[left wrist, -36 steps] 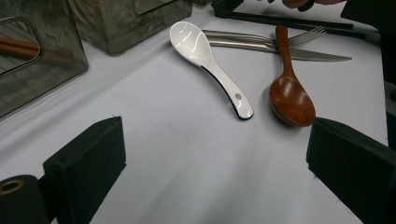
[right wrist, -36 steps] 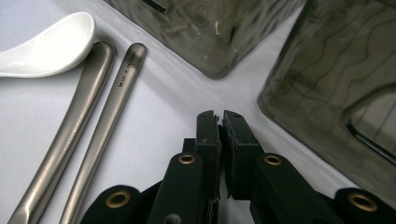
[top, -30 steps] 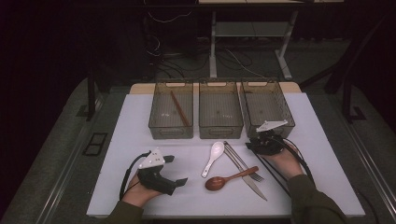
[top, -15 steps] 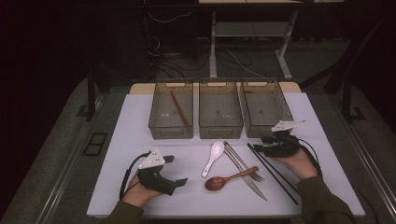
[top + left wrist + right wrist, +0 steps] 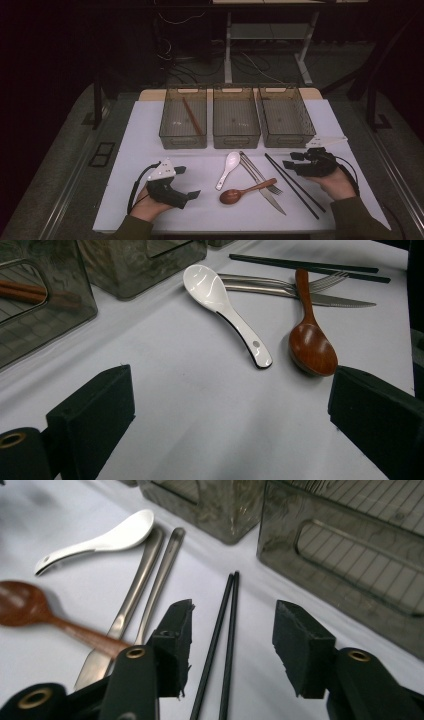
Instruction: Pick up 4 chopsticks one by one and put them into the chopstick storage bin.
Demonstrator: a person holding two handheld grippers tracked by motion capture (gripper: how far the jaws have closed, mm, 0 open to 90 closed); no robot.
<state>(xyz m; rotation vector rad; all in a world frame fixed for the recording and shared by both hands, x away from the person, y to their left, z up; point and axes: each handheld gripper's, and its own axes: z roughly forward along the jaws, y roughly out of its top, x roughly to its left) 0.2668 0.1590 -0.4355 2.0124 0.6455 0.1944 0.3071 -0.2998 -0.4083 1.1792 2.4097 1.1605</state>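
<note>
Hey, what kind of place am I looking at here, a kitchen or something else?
Probably a lab or workshop set up for recording, not a kitchen: cutlery and three bins lie on a white mat, with loose cables and desk legs on the dark floor behind.

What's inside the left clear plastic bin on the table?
Inside the left clear plastic bin, a pair of brown wooden chopsticks lies diagonally on its floor. Nothing else is visible there; the tinted near wall blurs the lower edge.
</note>
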